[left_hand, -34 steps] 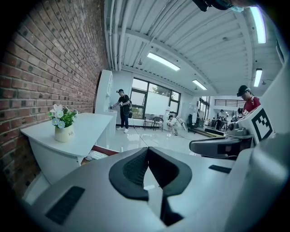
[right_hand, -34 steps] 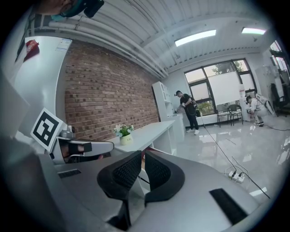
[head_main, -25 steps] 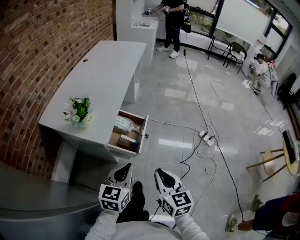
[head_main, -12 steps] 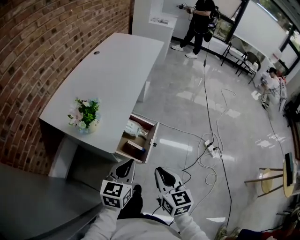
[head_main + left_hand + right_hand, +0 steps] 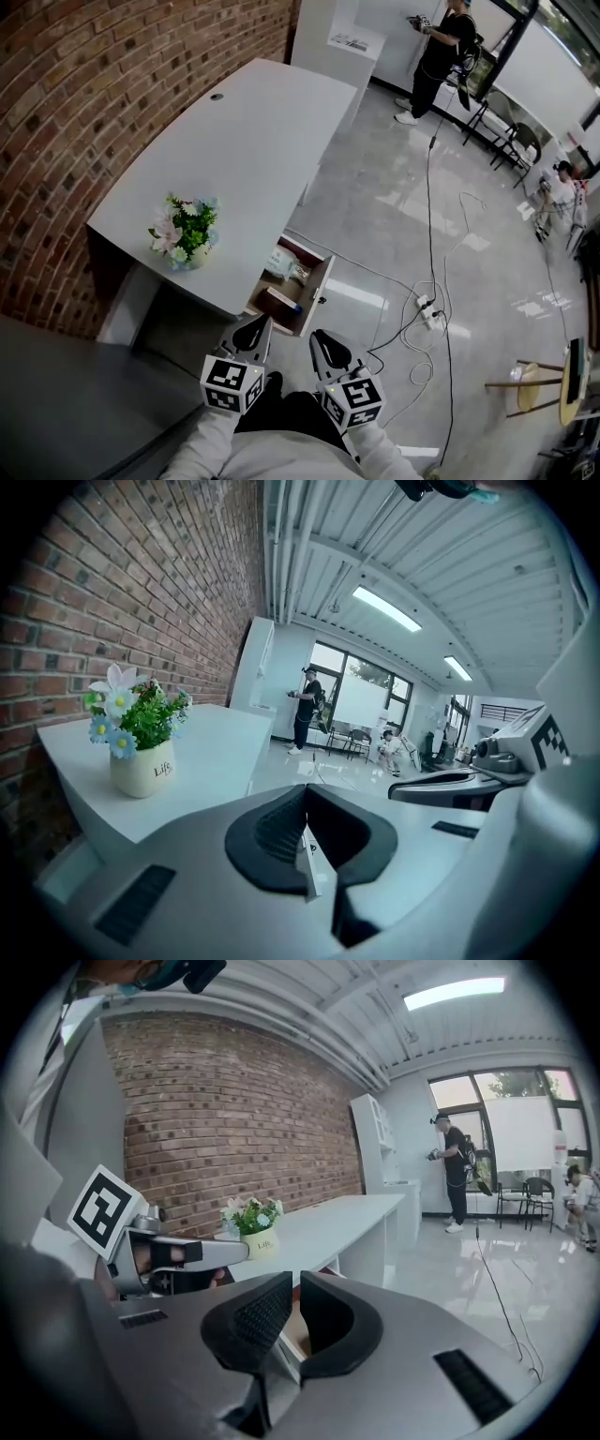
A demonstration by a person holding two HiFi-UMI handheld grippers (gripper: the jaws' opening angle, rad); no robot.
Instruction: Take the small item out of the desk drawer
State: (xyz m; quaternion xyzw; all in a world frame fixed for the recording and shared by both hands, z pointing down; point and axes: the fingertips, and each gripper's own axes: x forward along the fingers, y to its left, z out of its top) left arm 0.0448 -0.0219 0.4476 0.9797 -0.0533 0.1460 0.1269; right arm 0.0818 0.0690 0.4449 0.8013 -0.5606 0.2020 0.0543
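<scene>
In the head view, the white desk (image 5: 246, 141) runs along the brick wall, with a flower pot (image 5: 186, 236) near the tabletop's near end. The drawer (image 5: 317, 292) under that end's right edge already stands pulled out. Inside lie a pale package (image 5: 283, 262) toward the drawer's back and a brownish box (image 5: 280, 300) toward its front; which one is the small item cannot be told. The left gripper (image 5: 251, 329) and the right gripper (image 5: 324, 340) are side by side just short of the drawer front, touching nothing.

In the left gripper view, the left gripper (image 5: 306, 801) has its jaws clenched together with nothing between them. It looks along the tabletop (image 5: 220, 752) past the flower pot (image 5: 141, 752); the drawer does not show here.

In the right gripper view, the right gripper (image 5: 287, 1309) is likewise closed and empty. A strip of the drawer (image 5: 296, 1333) shows just beyond its pads, under the tabletop's near corner, and the left gripper (image 5: 178, 1256) sits alongside.

As a judgement, the opening step looks done and the pick has not begun. What remains is to part one gripper's jaws, reach into the drawer, close on the item and lift it clear.
</scene>
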